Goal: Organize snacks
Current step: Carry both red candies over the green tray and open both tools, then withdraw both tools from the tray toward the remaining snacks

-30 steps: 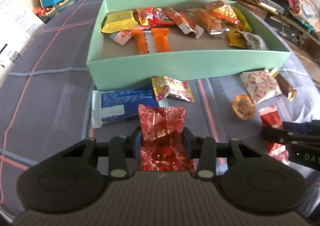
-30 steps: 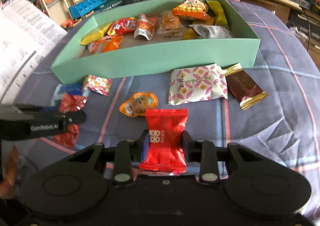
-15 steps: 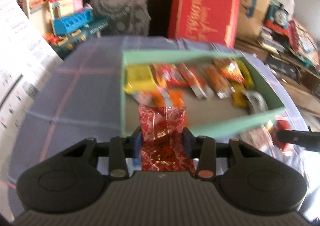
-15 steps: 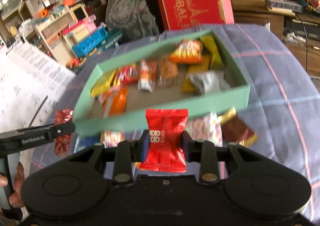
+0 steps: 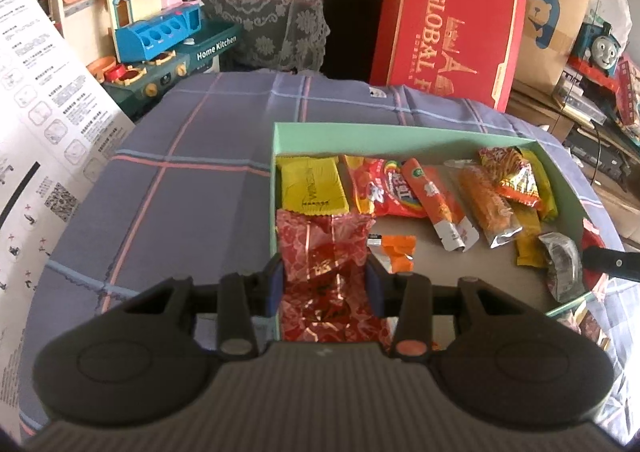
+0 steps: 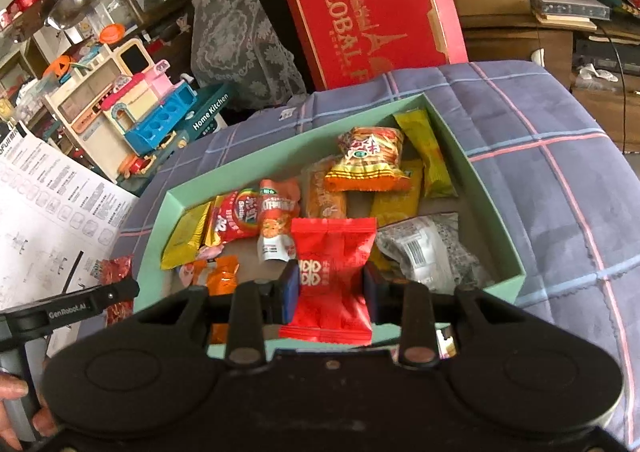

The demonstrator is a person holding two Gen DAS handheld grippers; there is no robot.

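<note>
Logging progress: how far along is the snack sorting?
Done: about ten snacks lie in the green box. In hand: left gripper holds a red foil packet, right gripper a plain red packet, both over the box. Left: release them; more wrappers sit outside the box.

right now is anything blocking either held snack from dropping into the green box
Nothing visible does. The left gripper holds the red foil packet at the mint box's left wall. The right gripper holds the plain red packet over its near edge.

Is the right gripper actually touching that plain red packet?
Touching. The right wrist view shows the right gripper shut on the red packet, a blue pad pressed against each side, with the green box below.
</note>
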